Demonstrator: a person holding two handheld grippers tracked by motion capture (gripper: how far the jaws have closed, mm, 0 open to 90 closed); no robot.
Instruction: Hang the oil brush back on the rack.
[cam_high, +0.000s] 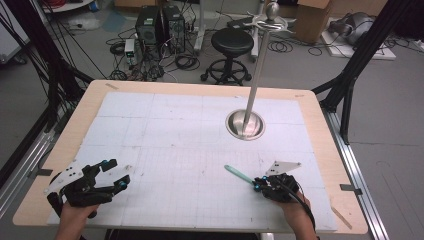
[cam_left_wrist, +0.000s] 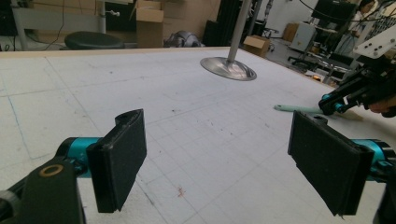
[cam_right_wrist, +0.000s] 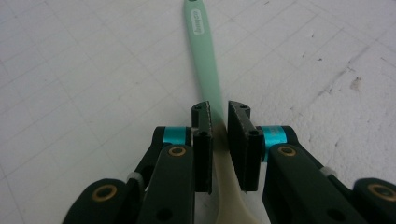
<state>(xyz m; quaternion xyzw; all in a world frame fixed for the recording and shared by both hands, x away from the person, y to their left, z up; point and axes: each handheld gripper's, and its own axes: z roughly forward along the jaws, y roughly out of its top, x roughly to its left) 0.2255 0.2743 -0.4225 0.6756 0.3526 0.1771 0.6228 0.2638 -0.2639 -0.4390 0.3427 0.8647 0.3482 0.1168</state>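
**Spatula pickup: R grip at mid-handle**

Spatula, mint-green handle w/ cream-coloured blade end, lies flat on the white gridded mat, near the table's front right edge, well apart from the steel stand base.

Right gripper: low and nearly level w/ the mat. Jaws narrowed to a slim gap w/ the handle between them; left pad touches the handle, right pad contact cannot be confirmed. Judged: a grip at the green-to-cream transition keeps the long green end pointing ahead, clear of the hand.

Left gripper: jaws wide apart, nothing between them, parked at the front left. Judged: idle, kept clear of the R side's work.
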